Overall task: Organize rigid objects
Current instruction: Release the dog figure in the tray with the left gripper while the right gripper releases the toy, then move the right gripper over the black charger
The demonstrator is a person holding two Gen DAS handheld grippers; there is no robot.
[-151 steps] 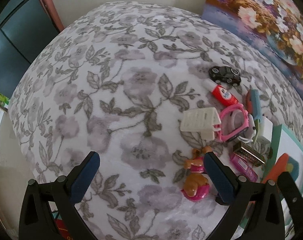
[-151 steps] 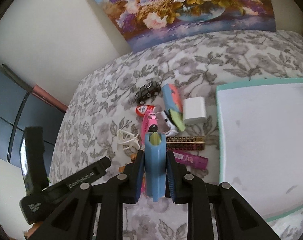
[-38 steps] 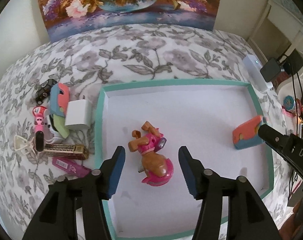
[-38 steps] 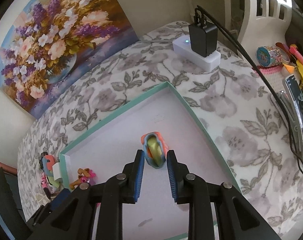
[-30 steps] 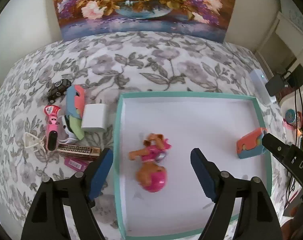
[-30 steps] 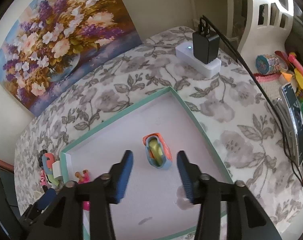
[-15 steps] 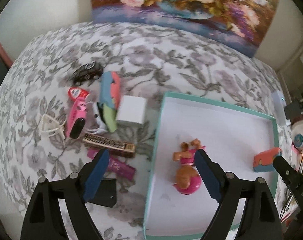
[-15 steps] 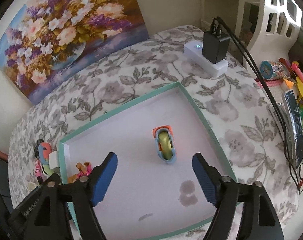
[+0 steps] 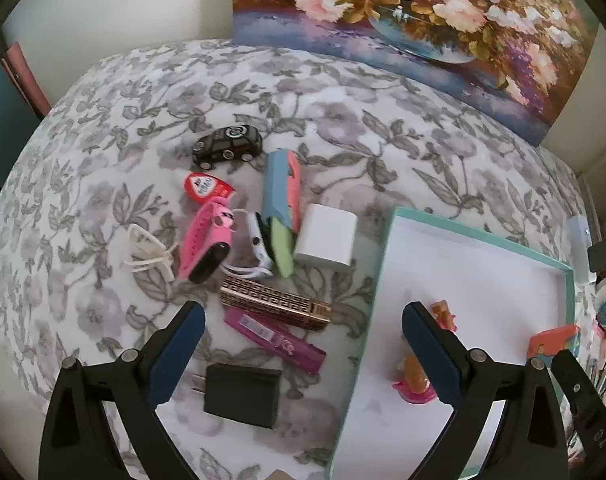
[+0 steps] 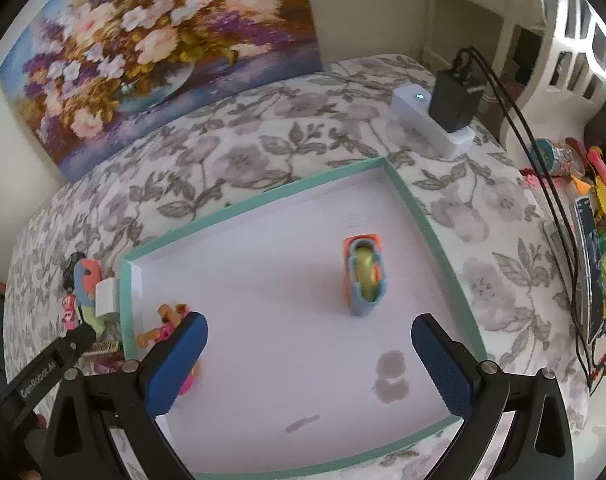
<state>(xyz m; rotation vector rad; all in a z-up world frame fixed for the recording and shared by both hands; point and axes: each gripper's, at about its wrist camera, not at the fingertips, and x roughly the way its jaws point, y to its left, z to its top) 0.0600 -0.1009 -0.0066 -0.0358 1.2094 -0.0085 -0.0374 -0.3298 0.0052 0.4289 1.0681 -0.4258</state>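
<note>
- Grippers: your left hand-held gripper (image 9: 303, 344) and right hand-held gripper (image 10: 309, 354) gape wide, holding nothing.
- Your tray (image 10: 423, 216) on the bed (image 9: 103, 120) holds the dog toy (image 10: 165, 326) and dispenser (image 10: 363, 276).
- Clutter lies beside the tray's left edge.

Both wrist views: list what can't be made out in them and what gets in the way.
- Pink dog figure: left wrist view, the left gripper's right finger covers part of it; right wrist view, the right gripper's left finger does.
- Red label: print too small to read.
- Harmonica: right wrist view, mostly behind the other gripper's body.
- Teal tray: near corner cut off by the left view's bottom edge.
</note>
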